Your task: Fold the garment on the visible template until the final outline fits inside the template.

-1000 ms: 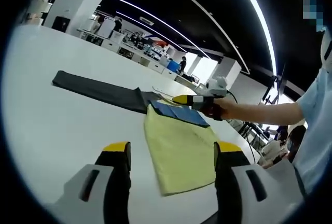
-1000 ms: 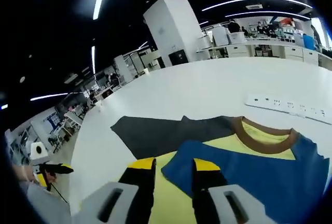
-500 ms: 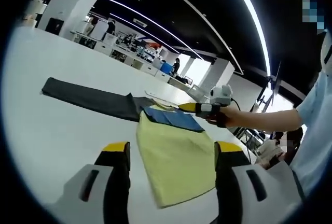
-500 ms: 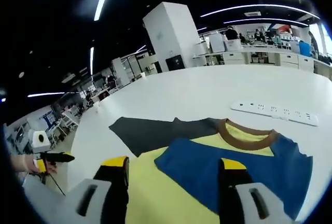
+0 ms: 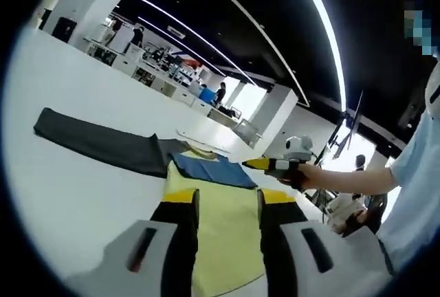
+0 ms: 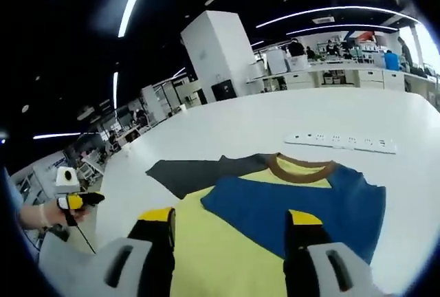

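Our left tool [image 5: 223, 201], jaws nearly pressed together around the garment's [image 5: 220, 204] yellow hem, sits nearer; its long axis runs straight ahead. Right tool [image 6: 230, 225] hangs spread.

Bright ceiling strips; edges warped, perhaps blurred.

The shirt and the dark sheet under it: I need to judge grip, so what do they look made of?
The shirt looks like soft matte knit cloth, likely cotton: it lies limp and flat, with a ribbed-looking brown collar. The dark sheet looks thin, matte and flat, perhaps felt or fabric; the pictures leave that open.
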The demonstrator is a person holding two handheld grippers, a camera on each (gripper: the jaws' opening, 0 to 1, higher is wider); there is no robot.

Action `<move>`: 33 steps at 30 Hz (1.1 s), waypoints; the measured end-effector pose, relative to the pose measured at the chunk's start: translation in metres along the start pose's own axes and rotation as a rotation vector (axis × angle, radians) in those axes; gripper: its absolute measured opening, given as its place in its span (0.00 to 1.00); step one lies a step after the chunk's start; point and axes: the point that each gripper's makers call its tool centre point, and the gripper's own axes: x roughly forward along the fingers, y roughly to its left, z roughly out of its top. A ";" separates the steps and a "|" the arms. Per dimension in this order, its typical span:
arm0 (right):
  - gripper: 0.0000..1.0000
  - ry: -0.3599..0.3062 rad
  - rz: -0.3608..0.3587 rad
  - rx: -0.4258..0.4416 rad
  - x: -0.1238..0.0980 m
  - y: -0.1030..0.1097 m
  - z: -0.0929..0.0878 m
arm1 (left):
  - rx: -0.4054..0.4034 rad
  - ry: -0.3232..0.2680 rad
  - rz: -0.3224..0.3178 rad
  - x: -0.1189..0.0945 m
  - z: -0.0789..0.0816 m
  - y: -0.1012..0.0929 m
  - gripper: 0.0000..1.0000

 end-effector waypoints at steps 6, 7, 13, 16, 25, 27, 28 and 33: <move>0.63 -0.008 -0.033 0.011 -0.017 -0.012 -0.002 | -0.025 0.013 -0.002 0.002 0.000 0.004 0.23; 0.64 -0.012 -0.041 0.012 -0.021 -0.015 -0.001 | -0.032 0.020 0.002 0.002 0.000 0.006 0.27; 0.79 0.017 -0.075 -0.030 -0.040 -0.021 -0.009 | -0.024 0.047 0.015 0.003 0.003 0.020 0.37; 0.86 0.047 -0.092 -0.043 -0.050 -0.024 -0.019 | -0.015 0.058 0.034 0.004 0.004 0.027 0.50; 1.00 0.046 -0.161 -0.024 -0.076 -0.040 -0.031 | -0.022 0.095 0.045 0.005 0.008 0.038 0.65; 1.00 0.040 -0.170 -0.010 -0.081 -0.043 -0.032 | -0.013 0.093 0.055 0.004 0.010 0.042 0.65; 1.00 0.038 -0.172 -0.011 -0.083 -0.043 -0.032 | -0.002 0.089 0.059 0.003 0.011 0.044 0.65; 1.00 0.020 -0.184 0.016 -0.094 -0.044 -0.037 | -0.006 0.106 0.098 -0.001 0.013 0.066 0.63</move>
